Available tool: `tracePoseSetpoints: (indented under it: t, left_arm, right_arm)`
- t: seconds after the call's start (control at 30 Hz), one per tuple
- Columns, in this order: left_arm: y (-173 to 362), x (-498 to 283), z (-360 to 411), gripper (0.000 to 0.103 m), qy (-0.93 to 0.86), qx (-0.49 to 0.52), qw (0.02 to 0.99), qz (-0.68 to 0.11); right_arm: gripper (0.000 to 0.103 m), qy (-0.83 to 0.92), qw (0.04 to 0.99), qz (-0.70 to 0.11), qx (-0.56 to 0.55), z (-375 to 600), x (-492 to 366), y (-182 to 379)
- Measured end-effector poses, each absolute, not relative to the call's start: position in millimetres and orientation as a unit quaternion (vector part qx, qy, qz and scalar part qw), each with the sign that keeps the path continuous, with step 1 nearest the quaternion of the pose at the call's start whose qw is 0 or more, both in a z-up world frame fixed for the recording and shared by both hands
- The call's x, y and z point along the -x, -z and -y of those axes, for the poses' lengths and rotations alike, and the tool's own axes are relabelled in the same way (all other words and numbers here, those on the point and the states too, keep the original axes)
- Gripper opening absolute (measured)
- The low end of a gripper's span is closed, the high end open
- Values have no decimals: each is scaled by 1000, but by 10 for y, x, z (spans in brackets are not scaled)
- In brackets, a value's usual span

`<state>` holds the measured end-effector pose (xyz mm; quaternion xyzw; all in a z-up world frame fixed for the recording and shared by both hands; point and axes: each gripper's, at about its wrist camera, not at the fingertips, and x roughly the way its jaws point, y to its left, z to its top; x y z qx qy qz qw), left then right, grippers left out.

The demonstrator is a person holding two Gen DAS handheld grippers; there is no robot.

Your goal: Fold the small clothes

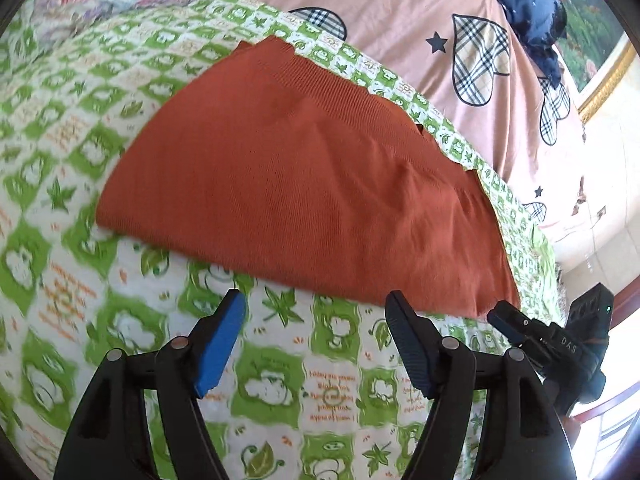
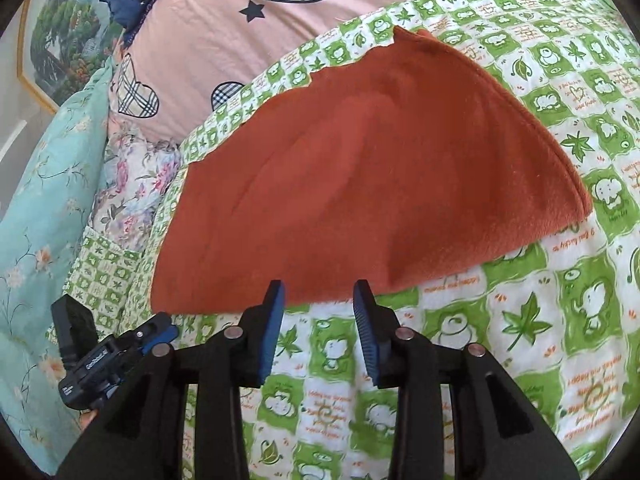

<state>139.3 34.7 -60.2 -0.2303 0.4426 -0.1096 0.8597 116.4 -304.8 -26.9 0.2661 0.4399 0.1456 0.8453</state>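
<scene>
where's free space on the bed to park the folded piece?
Bare green quilt lies between the rust garment's near edge and the right gripper, running on to its right. In the left view, the quilt left of the garment is also bare. Crowded: pink sheet beyond holds a navy cloth; floral bedding lines the other side.

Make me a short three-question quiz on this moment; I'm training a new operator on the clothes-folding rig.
1. True or false: the rust-orange garment is clamped by the left gripper.
2. What does the garment lie on?
A. a bare wooden table
B. a green-and-white patterned blanket
C. a tiled floor
3. Fill in: both grippers, including the right gripper, have their fingers ____ and hold nothing.

Key
1. False: its fingers are spread, short of the cloth's near edge.
2. B.
3. Open.
</scene>
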Motion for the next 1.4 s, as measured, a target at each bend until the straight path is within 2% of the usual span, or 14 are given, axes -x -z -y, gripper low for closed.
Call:
tracePoseSetpoints:
  t: [0.2, 0.3, 0.47, 0.87, 0.93, 1.0, 1.03, 1.1, 1.13, 1.4]
  left_arm:
    - [708, -1448, -440, 75, 98, 263, 851, -444]
    - [725, -1520, -566, 81, 75, 281, 854, -432]
    - [764, -1703, -808, 81, 45, 317, 851, -417]
    - [658, -1942, -888, 78, 19, 315, 865, -391]
    - [606, -1958, -873, 68, 19, 306, 872, -383]
    - [535, -1972, -843, 50, 21, 290, 881, -374]
    - [495, -1975, -821, 45, 20, 279, 886, -369]
    - [426, -1969, -784, 16, 24, 262, 895, -359]
    - [395, -1968, -766, 11, 28, 255, 899, -355]
    - [-14, -1882, -205, 6, 103, 174, 926, -318]
  right_arm:
    - [40, -150, 847, -438, -260, 3016, -1142, 228]
    - [41, -149, 850, -435, -256, 3036, -1151, 205]
    - [41, -146, 852, -431, -260, 3081, -1171, 191]
    - [41, -139, 851, -432, -265, 3180, -1298, 215]
    - [41, -137, 852, -431, -263, 3198, -1333, 205]
    - [41, -138, 853, -431, -261, 3208, -1369, 195]
    - [41, -138, 855, -429, -258, 3217, -1396, 181]
    - [41, -138, 856, -427, -255, 3235, -1441, 164]
    - [41, -141, 856, -428, -255, 3250, -1475, 157]
    - [41, -154, 853, -427, -258, 3414, -1740, 70]
